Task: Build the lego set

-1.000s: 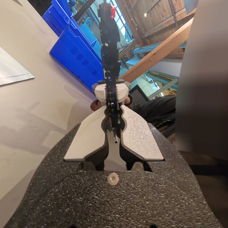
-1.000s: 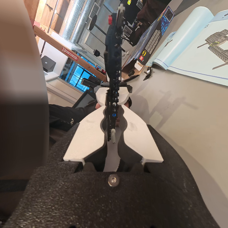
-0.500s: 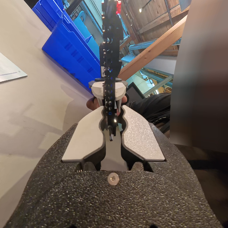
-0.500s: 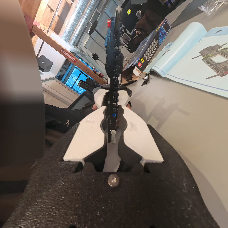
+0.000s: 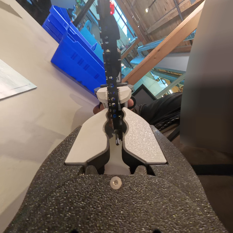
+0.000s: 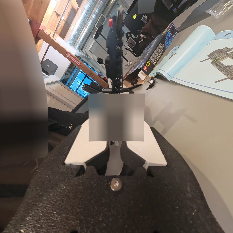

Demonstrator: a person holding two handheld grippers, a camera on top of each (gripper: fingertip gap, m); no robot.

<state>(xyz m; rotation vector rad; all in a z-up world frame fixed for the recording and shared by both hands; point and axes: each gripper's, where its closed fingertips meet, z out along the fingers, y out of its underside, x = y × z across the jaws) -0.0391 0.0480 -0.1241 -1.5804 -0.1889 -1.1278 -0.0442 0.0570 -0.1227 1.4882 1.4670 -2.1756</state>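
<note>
- Left wrist view: my left gripper is closed on a thin black brick build. Both white fingers press on its near end.
- The build stands on edge and runs straight away from me, up off the table. I think it is held on edge because the flat sides give the pads a good place to press.
- A small black pin sticks out of the near end, back between the fingers. A red bit sits at the far end.
- My right gripper faces me from farther along the build. Its white tips sit on both sides and look clamped on it. A hand is behind it.
- I think two grips, one after the other, stop the long build from bending or turning.
- A blue bin and a paper sheet are on the table to the left, well apart from the build.
- Right wrist view: a blurred patch covers my right gripper's tips, so this view does not show the grip. Only the back of its fingers and a grey pin show below the patch.
- The build rises out of the patch, in the air.
- A box and an open booklet lie on the table to the right, not touching the build.
</note>
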